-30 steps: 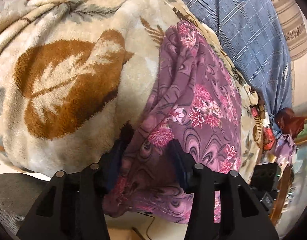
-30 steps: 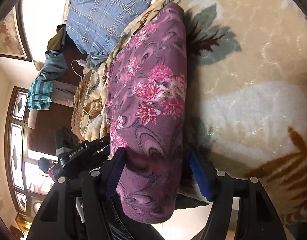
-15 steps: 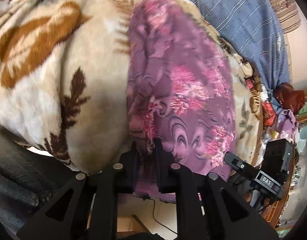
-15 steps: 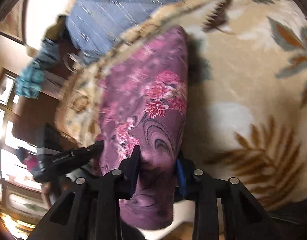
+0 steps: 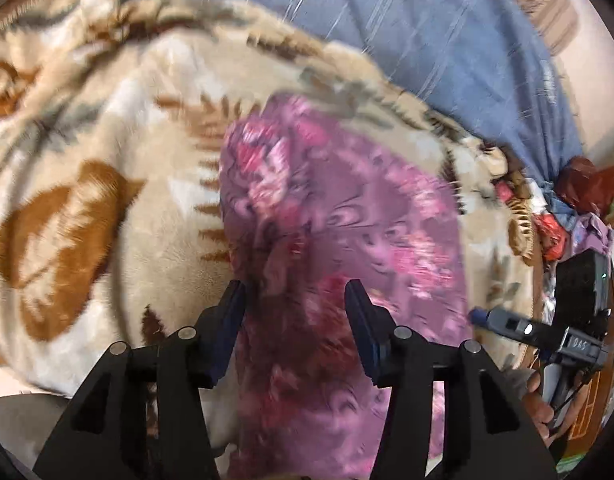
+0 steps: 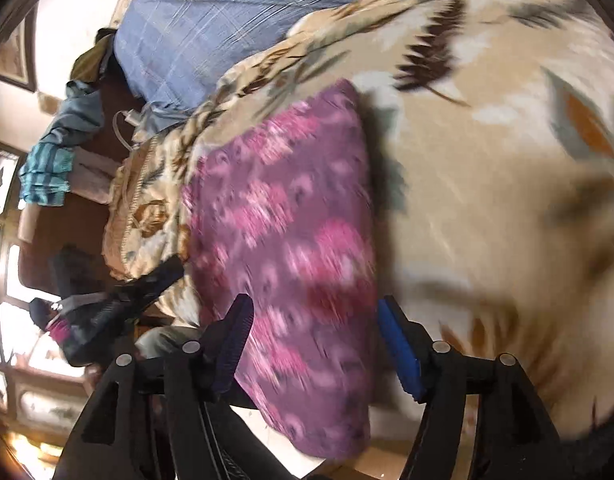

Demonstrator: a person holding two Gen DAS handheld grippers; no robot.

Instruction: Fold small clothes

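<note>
Both opening after a pinch, left claw (image 5: 295, 304) and right claw (image 6: 313, 320) now gaping, releasing the folded purple garment (image 5: 339, 232) lying mid-frame on the blanket (image 5: 107, 168), fold seemingly finished.

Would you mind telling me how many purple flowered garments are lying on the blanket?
1. The purple garment lies folded on the beige blanket, near its edge, in front of both grippers. Others may lie outside these views.
</note>
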